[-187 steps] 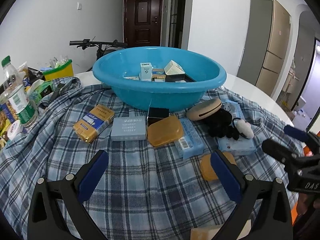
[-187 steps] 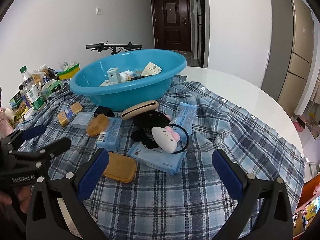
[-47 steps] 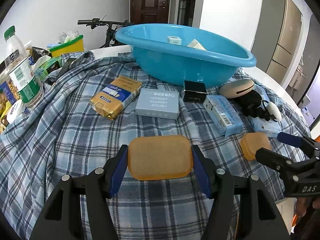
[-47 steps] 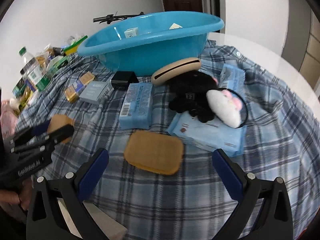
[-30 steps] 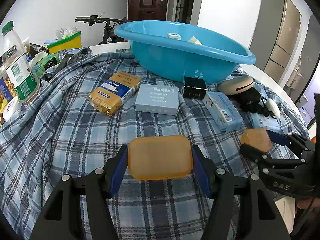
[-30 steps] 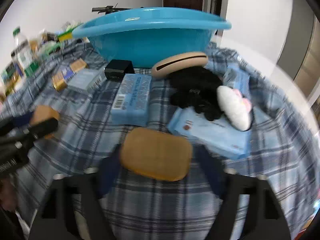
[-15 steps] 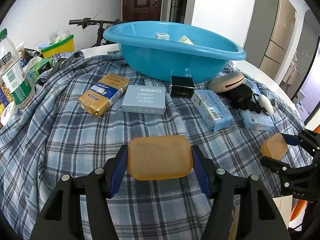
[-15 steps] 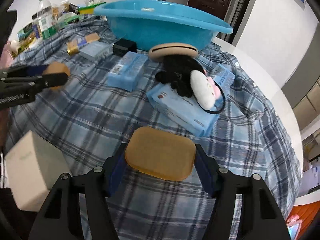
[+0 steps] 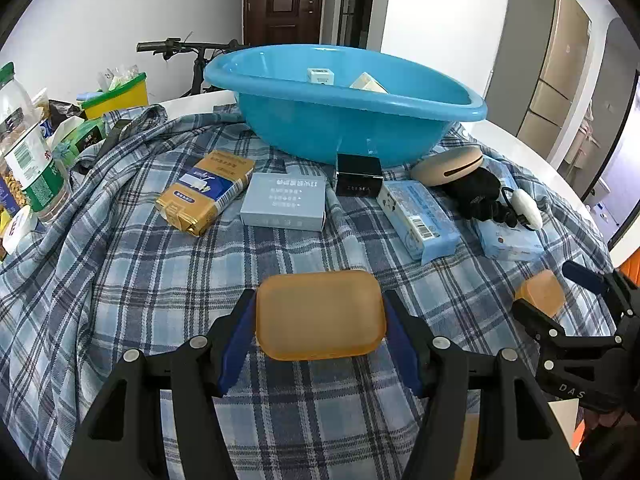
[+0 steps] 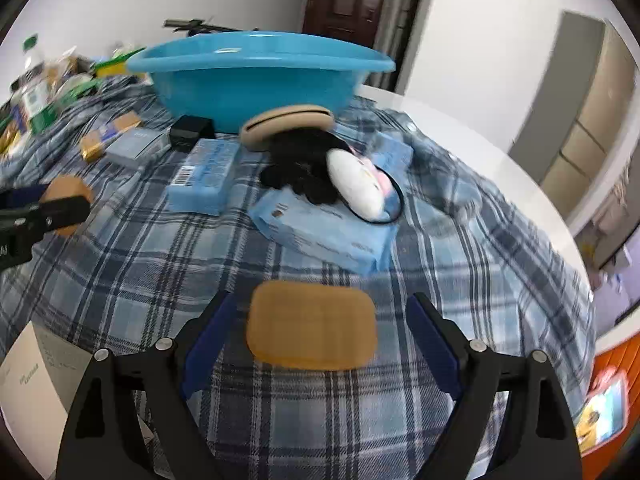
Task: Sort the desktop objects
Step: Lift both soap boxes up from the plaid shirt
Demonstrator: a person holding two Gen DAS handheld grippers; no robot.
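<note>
My left gripper (image 9: pixel 320 320) is shut on an orange translucent case (image 9: pixel 320 314) and holds it above the plaid cloth. In the right wrist view a second orange case (image 10: pixel 312 326) sits between the fingers of my right gripper (image 10: pixel 316 328), with gaps on both sides, so the jaws stand open around it. The right gripper with that case also shows in the left wrist view (image 9: pixel 540 294). The blue basin (image 9: pixel 344 92) stands at the back with small boxes inside.
On the cloth lie a gold packet (image 9: pixel 206 190), a grey box (image 9: pixel 284 200), a black box (image 9: pixel 358 174), blue tissue packs (image 9: pixel 418 218), a tan case (image 9: pixel 446 162) and a plush toy (image 10: pixel 356 184). Bottles and snacks crowd the left edge (image 9: pixel 28 160). A white box (image 10: pixel 36 376) sits near.
The right gripper's jaws have widened around its orange case since half a second ago, and the view has swung. The left gripper keeps its case gripped and has barely moved.
</note>
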